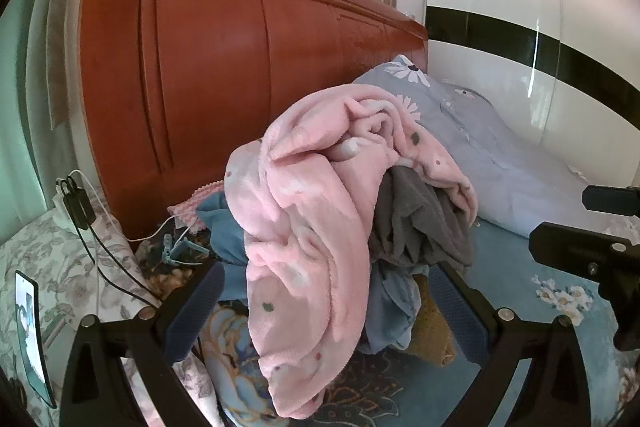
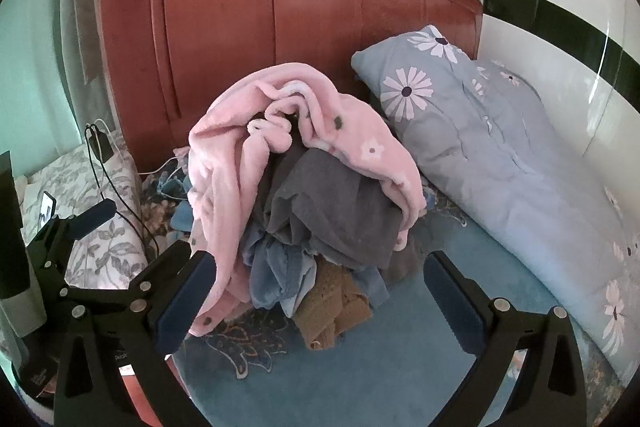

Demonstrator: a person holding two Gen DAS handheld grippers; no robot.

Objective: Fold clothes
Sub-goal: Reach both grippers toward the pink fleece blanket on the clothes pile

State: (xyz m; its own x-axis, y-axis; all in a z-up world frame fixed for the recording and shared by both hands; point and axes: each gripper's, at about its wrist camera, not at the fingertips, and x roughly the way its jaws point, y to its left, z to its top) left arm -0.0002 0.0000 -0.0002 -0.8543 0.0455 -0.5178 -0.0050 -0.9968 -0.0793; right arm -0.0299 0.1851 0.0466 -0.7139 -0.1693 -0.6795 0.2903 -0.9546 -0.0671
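Observation:
A heap of clothes sits on the blue patterned bedspread (image 2: 400,347) before the headboard. A pink fleece garment (image 1: 304,227) (image 2: 224,179) drapes over the top and left of it. Under it lie a grey garment (image 1: 424,223) (image 2: 332,211), blue-grey cloth (image 1: 388,311) (image 2: 276,271) and a brown knit piece (image 2: 332,307). My left gripper (image 1: 324,311) is open, its fingers on either side of the hanging pink fleece, holding nothing. My right gripper (image 2: 320,303) is open and empty just in front of the heap; it also shows at the right edge of the left wrist view (image 1: 592,259).
A red-brown wooden headboard (image 2: 280,27) stands behind the heap. A grey-blue daisy-print pillow and duvet (image 2: 500,155) lie along the right by the white wall. At left are a floral pillow (image 2: 100,239), black and white charger cables (image 1: 84,211) and a lit phone (image 1: 30,331).

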